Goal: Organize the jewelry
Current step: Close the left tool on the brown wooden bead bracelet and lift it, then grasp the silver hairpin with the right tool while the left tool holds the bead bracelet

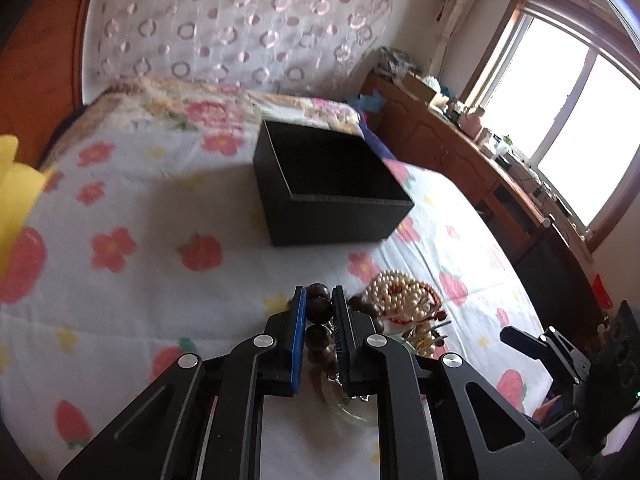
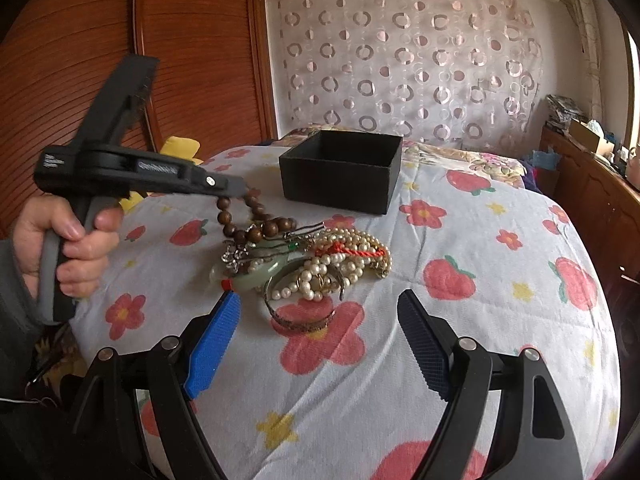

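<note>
My left gripper (image 1: 319,300) is shut on a brown wooden bead bracelet (image 1: 319,310); in the right wrist view the left gripper (image 2: 240,190) holds the bracelet (image 2: 250,220) partly lifted off the jewelry pile (image 2: 320,264). The pile has pearl strands (image 2: 344,256), a jade bangle (image 2: 256,276), a metal bangle (image 2: 300,320) and a red cord. An open black box (image 1: 332,184) stands on the bed beyond the pile, also in the right wrist view (image 2: 340,172). My right gripper (image 2: 320,312) is open, just short of the pile.
The floral bedspread (image 2: 460,340) covers the bed. A wooden wardrobe (image 2: 80,40) stands left, a wooden cabinet (image 1: 460,148) with clutter under the window right. A yellow plush (image 1: 16,188) lies at the bed's left edge.
</note>
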`<state>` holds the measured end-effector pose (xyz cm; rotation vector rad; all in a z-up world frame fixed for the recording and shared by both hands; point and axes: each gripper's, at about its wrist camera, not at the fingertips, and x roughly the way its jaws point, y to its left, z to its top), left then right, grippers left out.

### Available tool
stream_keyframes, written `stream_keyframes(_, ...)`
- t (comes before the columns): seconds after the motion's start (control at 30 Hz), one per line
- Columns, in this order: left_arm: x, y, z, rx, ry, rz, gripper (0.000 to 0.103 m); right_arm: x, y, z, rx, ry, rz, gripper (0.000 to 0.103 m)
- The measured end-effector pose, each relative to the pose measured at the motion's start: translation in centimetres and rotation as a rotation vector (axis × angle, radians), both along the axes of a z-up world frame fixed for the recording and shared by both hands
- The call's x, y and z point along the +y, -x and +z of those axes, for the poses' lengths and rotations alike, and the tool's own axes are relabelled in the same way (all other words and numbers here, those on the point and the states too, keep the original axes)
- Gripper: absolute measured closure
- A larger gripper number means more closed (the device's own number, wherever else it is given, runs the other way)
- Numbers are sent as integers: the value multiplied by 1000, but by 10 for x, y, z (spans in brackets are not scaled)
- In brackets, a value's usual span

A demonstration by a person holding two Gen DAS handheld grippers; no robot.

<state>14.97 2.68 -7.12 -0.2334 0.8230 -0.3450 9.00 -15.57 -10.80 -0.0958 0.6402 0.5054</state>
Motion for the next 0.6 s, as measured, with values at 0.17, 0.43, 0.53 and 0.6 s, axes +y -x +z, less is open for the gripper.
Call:
stream_keyframes(0.17,12,15,22,-68,-20,27,91,6,-10,6,3,6,29,27)
stream_keyframes(0.43,33,34,39,-136,-36,71,91,46,-21,13,13,33,161,41)
stream_keyframes(0.53,42,41,39,-144,-48,85,91,69,-26,12,22,64,224,44)
stream_keyframes(0.6,47,44,37,-145,-42,93,91,82,-29,11,36,84,252,44)
